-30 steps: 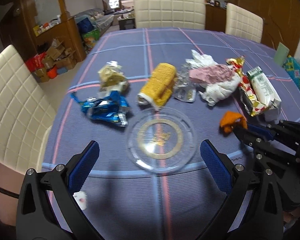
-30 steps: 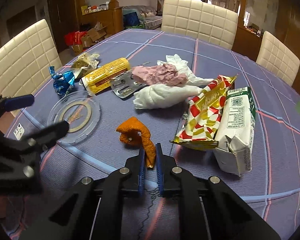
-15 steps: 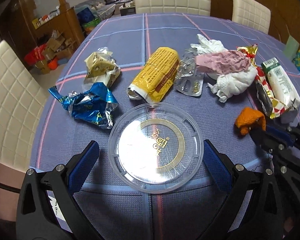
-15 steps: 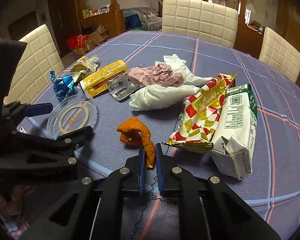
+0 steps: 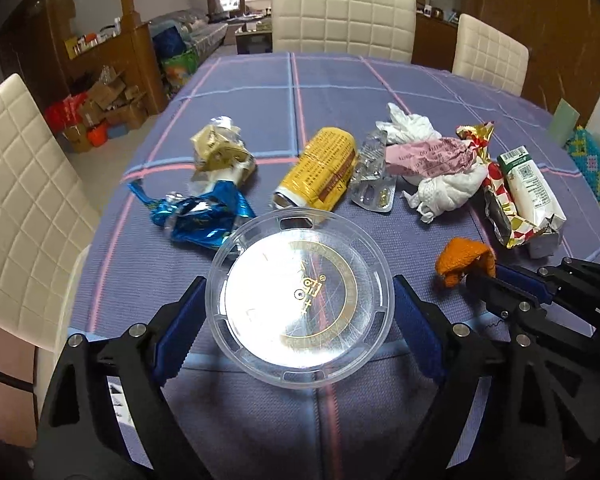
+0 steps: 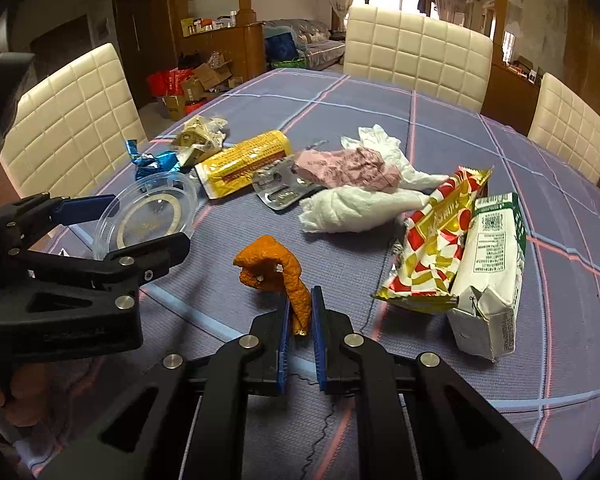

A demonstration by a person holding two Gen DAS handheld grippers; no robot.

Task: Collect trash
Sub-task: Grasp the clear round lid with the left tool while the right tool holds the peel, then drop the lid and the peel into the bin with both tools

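A clear round plastic lid (image 5: 298,300) with a gold ring sits between the fingers of my left gripper (image 5: 298,312); its blue pads touch both rims and the lid is tilted up off the cloth, as the right wrist view (image 6: 146,216) shows. My right gripper (image 6: 300,312) is shut on an orange peel (image 6: 274,266), held just above the table; the peel also shows in the left wrist view (image 5: 464,260).
More trash lies on the purple checked tablecloth (image 5: 260,92): blue foil wrapper (image 5: 196,218), beige wrapper (image 5: 220,152), yellow packet (image 5: 320,172), pill blister (image 5: 374,188), white tissue with pink paper (image 5: 432,164), red-gold wrapper (image 6: 440,232), white carton (image 6: 492,260). Cream chairs surround the table.
My left gripper moved forward around the lid, closed on its rim and tilted it up. My right gripper kept hold of the orange peel and hardly moved.
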